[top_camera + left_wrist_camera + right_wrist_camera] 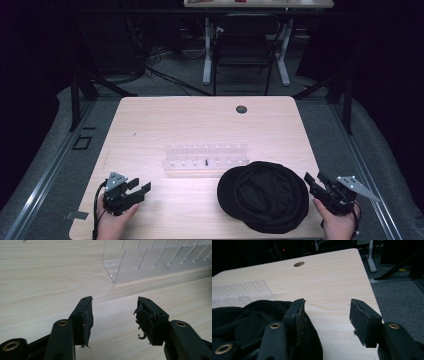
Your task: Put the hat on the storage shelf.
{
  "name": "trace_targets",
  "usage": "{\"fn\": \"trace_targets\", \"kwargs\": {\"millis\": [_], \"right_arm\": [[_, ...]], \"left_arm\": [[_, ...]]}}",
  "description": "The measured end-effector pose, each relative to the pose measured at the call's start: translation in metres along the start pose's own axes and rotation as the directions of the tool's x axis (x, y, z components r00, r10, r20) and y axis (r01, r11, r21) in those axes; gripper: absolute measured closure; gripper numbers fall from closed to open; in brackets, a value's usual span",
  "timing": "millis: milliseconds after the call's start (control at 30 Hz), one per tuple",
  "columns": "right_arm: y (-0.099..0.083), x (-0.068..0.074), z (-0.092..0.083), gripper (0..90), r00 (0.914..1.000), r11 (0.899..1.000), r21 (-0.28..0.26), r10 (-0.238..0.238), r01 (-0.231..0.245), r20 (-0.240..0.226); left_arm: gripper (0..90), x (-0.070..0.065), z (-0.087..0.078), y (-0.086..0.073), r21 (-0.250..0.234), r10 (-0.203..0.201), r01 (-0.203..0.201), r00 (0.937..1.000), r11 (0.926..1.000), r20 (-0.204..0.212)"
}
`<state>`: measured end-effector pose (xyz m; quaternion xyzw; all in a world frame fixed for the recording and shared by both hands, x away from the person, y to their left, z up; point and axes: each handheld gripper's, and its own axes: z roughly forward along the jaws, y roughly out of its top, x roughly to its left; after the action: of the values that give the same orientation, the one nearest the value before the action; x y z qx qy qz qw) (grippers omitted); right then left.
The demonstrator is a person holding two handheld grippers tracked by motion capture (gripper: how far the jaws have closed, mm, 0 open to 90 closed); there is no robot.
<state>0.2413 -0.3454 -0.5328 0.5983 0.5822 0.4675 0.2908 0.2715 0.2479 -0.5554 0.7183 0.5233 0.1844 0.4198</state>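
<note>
A black cloth hat (263, 196) lies on the light wooden table (200, 120) at the front right; it also fills the lower left of the right gripper view (244, 325). Behind it stands a clear acrylic rack (205, 159) with several slots, seen close in the left gripper view (150, 262). My left gripper (141, 186) rests low over the table's front left, open and holding nothing (113, 315). At the table's right edge my right gripper (314, 180) is open just right of the hat, its left jaw beside the hat's brim (327, 315).
A round cable hole (241, 109) sits near the table's far edge. Beyond the table are grey floor, a dark chair (243, 50) and a white desk frame (207, 50). Black stand legs (85, 90) flank the table.
</note>
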Motion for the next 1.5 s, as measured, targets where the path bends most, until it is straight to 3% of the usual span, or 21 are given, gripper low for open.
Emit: {"fn": "trace_targets", "kwargs": {"millis": [133,267,467,533,700,933,1133,1200,1267,1400,1433,1500], "right_arm": [[0.000,0.004,0.000,42.0,0.9994,0.999,0.020,-0.034,0.034,-0.008],[0.000,0.007,-0.001,48.3,0.9984,0.997,0.055,-0.054,0.055,-0.019],[0.003,0.008,-0.005,49.6,0.9995,0.997,0.075,-0.026,0.028,-0.019],[0.004,0.007,-0.007,56.3,0.9995,0.995,0.091,-0.029,0.030,-0.014],[0.007,0.005,-0.009,57.2,0.9995,0.990,0.137,-0.030,0.031,-0.010],[0.021,0.010,-0.004,58.9,0.9990,0.961,0.275,0.023,-0.012,-0.038],[0.033,0.012,0.002,58.7,0.9987,0.938,0.343,-0.040,0.049,-0.033],[0.036,0.013,0.004,56.7,0.9984,0.932,0.359,-0.033,0.047,-0.046],[0.039,0.014,0.006,56.5,0.9988,0.919,0.393,-0.009,0.027,-0.048],[0.046,0.016,0.011,55.3,0.9992,0.897,0.440,-0.034,0.040,-0.022],[0.046,0.016,0.011,55.3,0.9992,0.897,0.440,-0.034,0.040,-0.022],[0.052,0.016,0.012,55.6,0.9991,0.886,0.462,-0.021,0.035,-0.036]], "left_arm": [[43.8,-0.001,0.002,0.000,0.003,0.016,-0.016,0.9998,0.9999,0.006],[43.7,-0.001,0.002,-0.001,-0.003,0.033,-0.033,0.9993,0.9995,0.018],[43.9,-0.003,0.003,-0.001,0.014,0.073,-0.073,0.9973,0.9972,0.011],[44.0,-0.004,0.001,-0.001,0.016,0.086,-0.086,0.9963,0.9962,0.005],[43.6,-0.005,0.000,-0.001,0.004,0.072,-0.073,0.9973,0.9974,0.011],[43.4,-0.006,-0.001,-0.003,0.004,0.071,-0.071,0.9975,0.9975,0.008],[43.4,-0.006,-0.001,-0.003,0.009,0.073,-0.073,0.9972,0.9973,0.019],[43.3,-0.007,-0.001,-0.003,0.011,0.077,-0.077,0.9968,0.9970,0.021],[43.4,-0.008,0.000,-0.003,0.013,0.077,-0.078,0.9966,0.9969,0.028],[43.3,-0.010,0.001,-0.004,0.022,0.091,-0.092,0.9954,0.9955,0.029],[43.3,-0.010,0.001,-0.004,0.022,0.091,-0.092,0.9954,0.9955,0.029],[43.3,-0.011,0.002,-0.004,0.020,0.089,-0.090,0.9955,0.9957,0.032]]}}
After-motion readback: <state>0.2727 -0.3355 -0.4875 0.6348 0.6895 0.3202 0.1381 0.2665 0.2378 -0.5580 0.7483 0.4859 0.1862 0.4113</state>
